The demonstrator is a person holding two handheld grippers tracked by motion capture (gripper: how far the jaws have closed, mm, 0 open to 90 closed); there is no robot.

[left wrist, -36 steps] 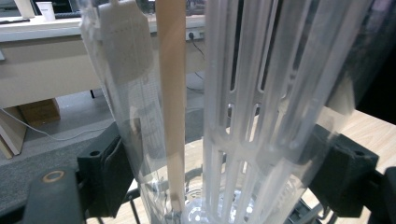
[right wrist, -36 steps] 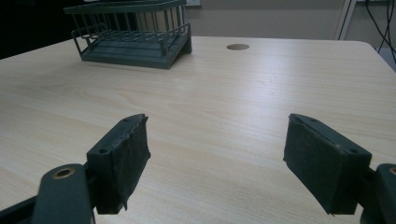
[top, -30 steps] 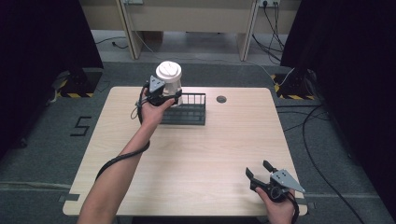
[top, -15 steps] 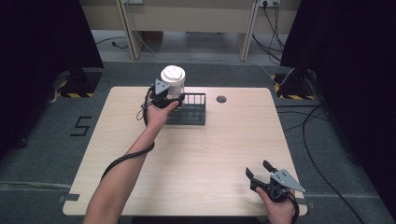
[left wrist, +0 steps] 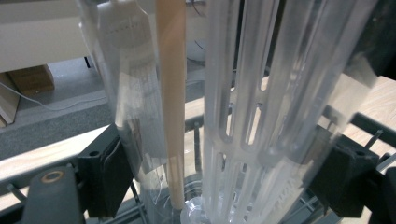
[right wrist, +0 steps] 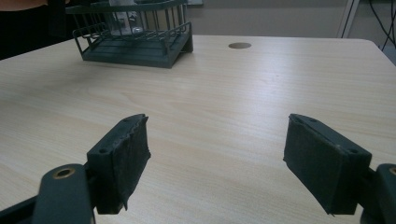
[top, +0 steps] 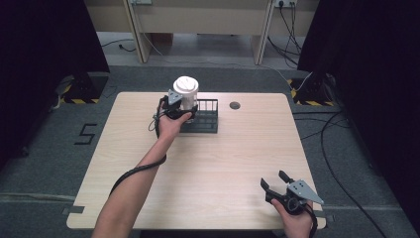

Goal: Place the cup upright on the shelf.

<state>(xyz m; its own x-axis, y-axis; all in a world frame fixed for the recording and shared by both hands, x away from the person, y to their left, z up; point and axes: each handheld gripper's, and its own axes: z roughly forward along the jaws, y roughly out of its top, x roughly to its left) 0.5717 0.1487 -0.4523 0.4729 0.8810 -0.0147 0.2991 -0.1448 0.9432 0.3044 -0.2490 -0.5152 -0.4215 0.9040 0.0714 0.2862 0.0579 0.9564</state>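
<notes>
A clear plastic bottle (top: 185, 93) with a white lid stands upright in my left gripper (top: 182, 107), which is shut on its sides. The bottle's lower part is inside the left end of a black wire basket (top: 206, 119) at the table's far middle. In the left gripper view the bottle (left wrist: 243, 93) shows a slotted clear insert and a beige stick inside, with a pad (left wrist: 105, 177) pressed on each side. My right gripper (top: 273, 178) rests open near the front right edge of the table. Nothing lies between its pads (right wrist: 123, 161).
A round cable hole (top: 235, 105) lies in the wooden table (top: 223, 163) just right of the basket (right wrist: 135, 39). Dark curtains flank the table, and cables run over the floor at right. The left forearm stretches across the table's left half.
My left gripper has carried the bottle slightly right and down, lowering it into the basket's left end. The right gripper has stayed in place.
</notes>
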